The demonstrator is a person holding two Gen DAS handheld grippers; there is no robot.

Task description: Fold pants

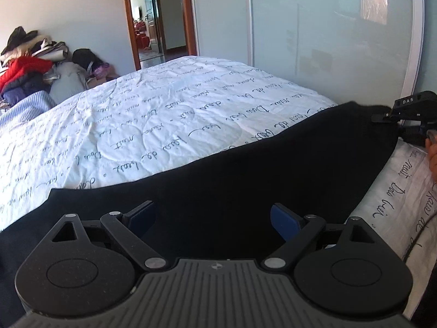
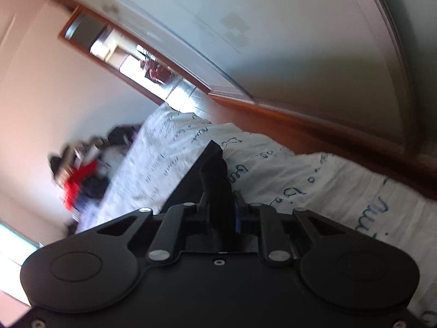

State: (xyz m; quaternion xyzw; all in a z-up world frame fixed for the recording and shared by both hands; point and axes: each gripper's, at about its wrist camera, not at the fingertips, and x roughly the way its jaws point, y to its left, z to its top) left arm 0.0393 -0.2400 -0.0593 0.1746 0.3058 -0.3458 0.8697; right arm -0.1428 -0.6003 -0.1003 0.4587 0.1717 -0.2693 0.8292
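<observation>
One pair of black pants [image 1: 273,164] lies stretched across the near side of the bed, on a white quilt [image 1: 164,114] printed with handwriting. The left gripper [image 1: 213,220] hovers low over the near part of the cloth, its two blue-padded fingers spread wide with nothing between them. At the far right of the left wrist view the right gripper [image 1: 382,117] meets the far corner of the pants, though only its side shows there. The right wrist view, tilted and blurred, gives what that view lacks: the right gripper [image 2: 220,191] has its fingers pressed together on a fold of the black pants [image 2: 196,180], which rises taut from it. Only the left view shows sharply the one heap of clothes [image 1: 30,63] against the wall, the one open doorway [image 1: 153,19] and the sliding wardrobe doors [image 1: 314,32].
</observation>
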